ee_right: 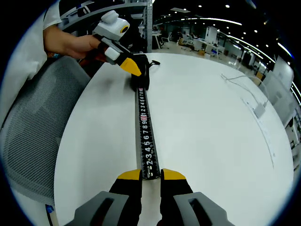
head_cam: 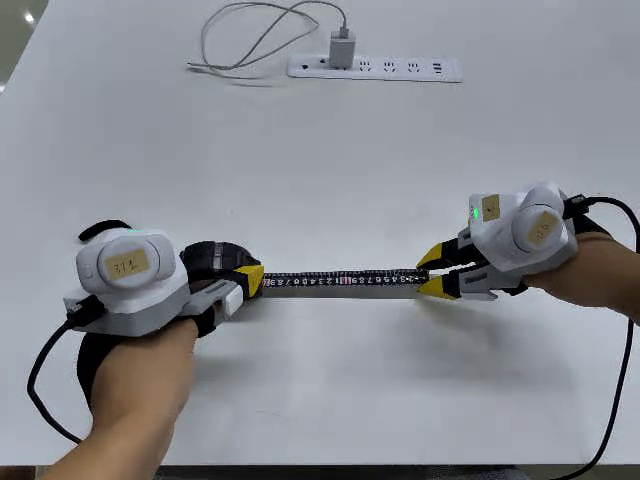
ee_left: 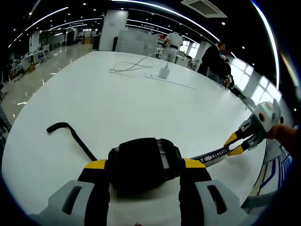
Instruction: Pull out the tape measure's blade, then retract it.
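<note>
A black tape measure case (head_cam: pixel 215 262) (ee_left: pixel 143 162) rests on the white table, and my left gripper (head_cam: pixel 245 282) (ee_left: pixel 143 164) is shut on it. Its dark numbered blade (head_cam: pixel 340 279) (ee_right: pixel 146 136) (ee_left: pixel 211 154) runs out flat along the table to the right. My right gripper (head_cam: pixel 432 271) (ee_right: pixel 151 174) is shut on the blade's free end. In the right gripper view the case (ee_right: pixel 141 70) lies at the far end of the blade, held by the left gripper (ee_right: pixel 133 67). The case's black wrist strap (ee_left: pixel 70 134) trails off to the left.
A white power strip (head_cam: pixel 375 67) with a plugged-in charger (head_cam: pixel 342 47) and a looped white cable (head_cam: pixel 255 35) lies at the table's far edge. The table's near edge (head_cam: pixel 320 466) runs just behind my hands. A grey mesh chair (ee_right: pixel 37 141) stands beside the table. People (ee_left: pixel 214 61) stand beyond it.
</note>
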